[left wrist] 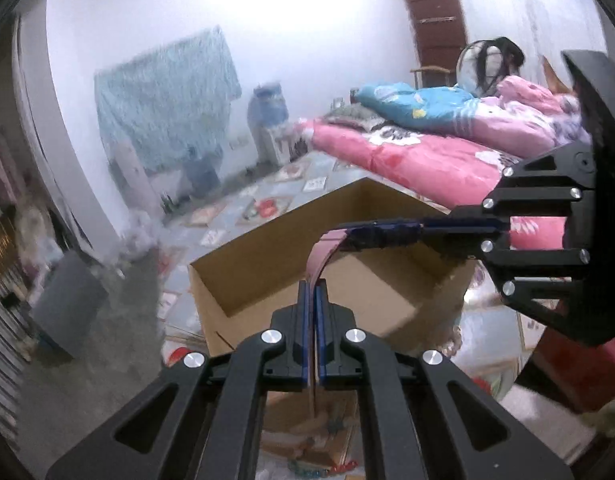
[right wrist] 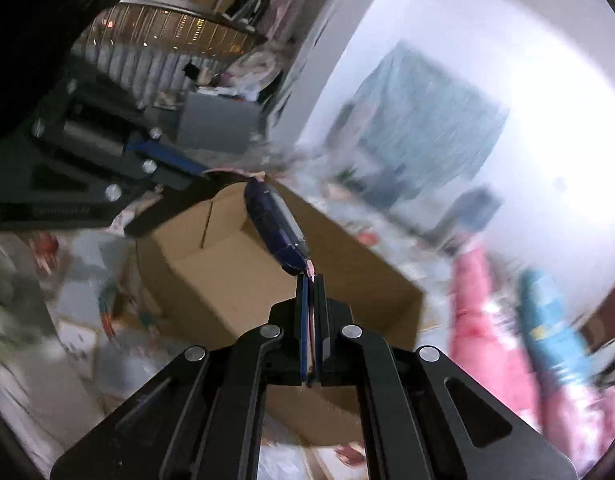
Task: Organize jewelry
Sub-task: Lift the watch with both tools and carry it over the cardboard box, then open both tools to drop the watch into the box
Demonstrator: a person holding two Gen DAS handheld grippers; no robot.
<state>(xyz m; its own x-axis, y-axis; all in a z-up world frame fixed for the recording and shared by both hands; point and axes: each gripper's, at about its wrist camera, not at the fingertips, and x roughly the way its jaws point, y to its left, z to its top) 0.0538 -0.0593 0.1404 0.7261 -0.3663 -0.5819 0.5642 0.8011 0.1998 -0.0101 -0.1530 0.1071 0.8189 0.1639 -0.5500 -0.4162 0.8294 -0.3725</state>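
1. Gripping one end of a flat pink strap (left wrist: 323, 252), our left tongs (left wrist: 315, 292) stand pressed together, the strap pinched between their blue-edged pads.

2. We see our right tongs (left wrist: 361, 234) enter the left wrist view from the right side, also closed, clamped on the far end of the same strap, where a dark blue oblong piece (left wrist: 383, 233) sits against their tips.

3. In the right wrist view, our right tongs (right wrist: 312, 280) pinch a thin pink edge, and the dark blue oblong piece (right wrist: 275, 226) runs from just beyond their tips towards our left tongs (right wrist: 203, 170) at the upper left.

4. We hold the strap stretched between both pairs of tongs; what kind of jewelry it is we cannot tell.

5. An open brown cardboard box (left wrist: 243, 292) lies directly below and beyond both pairs of tongs, apart from the strap.

6. Beads (left wrist: 331, 470) lie below our left tongs, blurred.

7. A pink quilt (left wrist: 407, 160) lies beyond our right tongs.
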